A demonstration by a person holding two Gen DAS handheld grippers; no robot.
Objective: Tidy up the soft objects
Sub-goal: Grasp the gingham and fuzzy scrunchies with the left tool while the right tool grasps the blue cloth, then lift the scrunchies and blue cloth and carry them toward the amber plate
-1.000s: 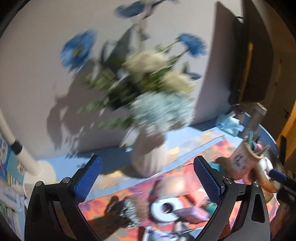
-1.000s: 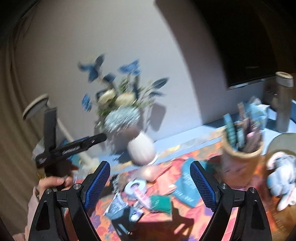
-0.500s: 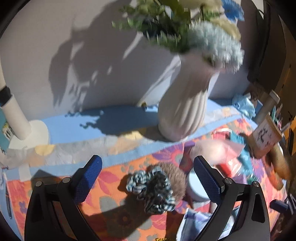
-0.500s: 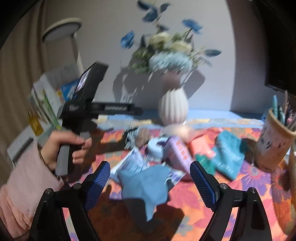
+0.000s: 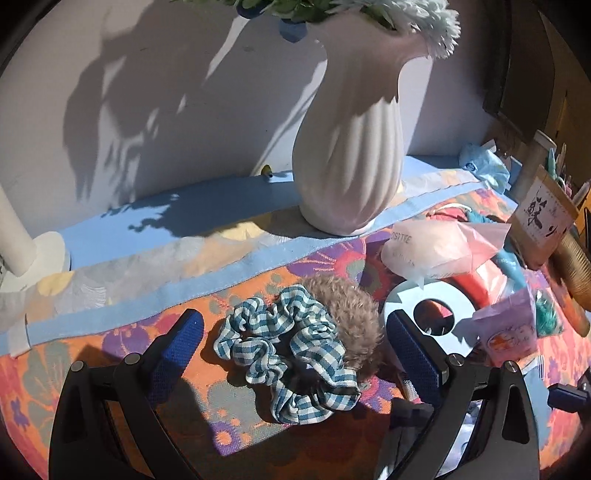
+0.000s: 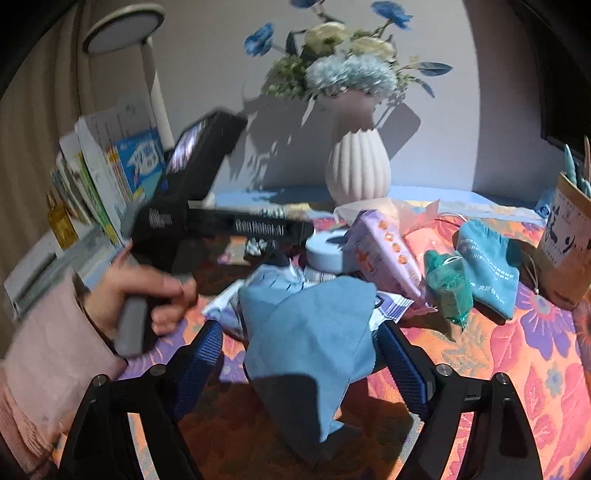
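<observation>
Both my grippers have dropped toward the table: the left gripper (image 5: 293, 341) gapes around the gingham scrunchie (image 5: 291, 350), while the right gripper (image 6: 301, 354), narrowing slightly, straddles the blue cloth (image 6: 314, 328) untouched.

**What the two views hide**

In the left wrist view the flowers (image 5: 369, 11) are cut off by the top edge, and the checked scrunchie (image 5: 291, 354) covers part of the furry scrunchie (image 5: 347, 314) behind it. The lamp post (image 5: 11, 229) runs out of the left edge. In the right wrist view the left gripper (image 6: 207, 218) is blurred and hides the table behind it. The blue cloth (image 6: 314, 332) covers the papers (image 6: 225, 314) underneath. The pen cup (image 6: 565, 236) is cut by the right edge.
</observation>
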